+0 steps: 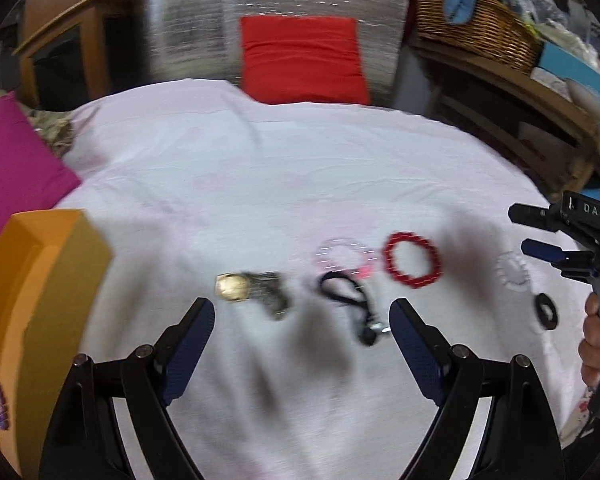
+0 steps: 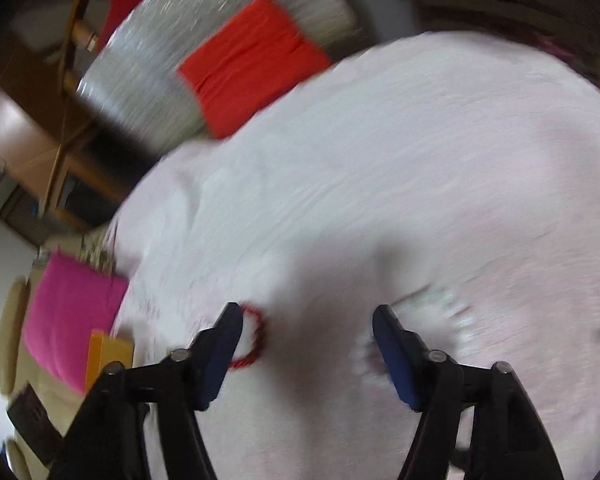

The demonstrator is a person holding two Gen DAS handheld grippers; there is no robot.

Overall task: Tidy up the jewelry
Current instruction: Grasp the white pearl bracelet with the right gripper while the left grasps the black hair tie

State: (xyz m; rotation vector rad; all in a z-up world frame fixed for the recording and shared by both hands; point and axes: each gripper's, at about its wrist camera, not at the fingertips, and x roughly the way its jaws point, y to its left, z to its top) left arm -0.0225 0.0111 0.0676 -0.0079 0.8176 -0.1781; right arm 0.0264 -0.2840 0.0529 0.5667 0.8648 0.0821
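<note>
Both grippers, left gripper [image 1: 302, 316] and right gripper [image 2: 308, 320], stand wide and empty; the watch [image 1: 232, 287], red bracelet [image 1: 412, 260] and other pieces lie unsorted beyond the fingertips, so nearly all seems left.

Black linkage arms with silver pivot screws carry blue textured jaws; right gripper [image 1: 540, 232] marked "DAS", bare-skinned hand [image 1: 598, 344]

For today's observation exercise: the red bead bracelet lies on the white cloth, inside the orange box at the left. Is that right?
Not quite. The red bead bracelet does lie on the white cloth, but out in the open, well apart from the orange box. The left wrist view shows this.
</note>
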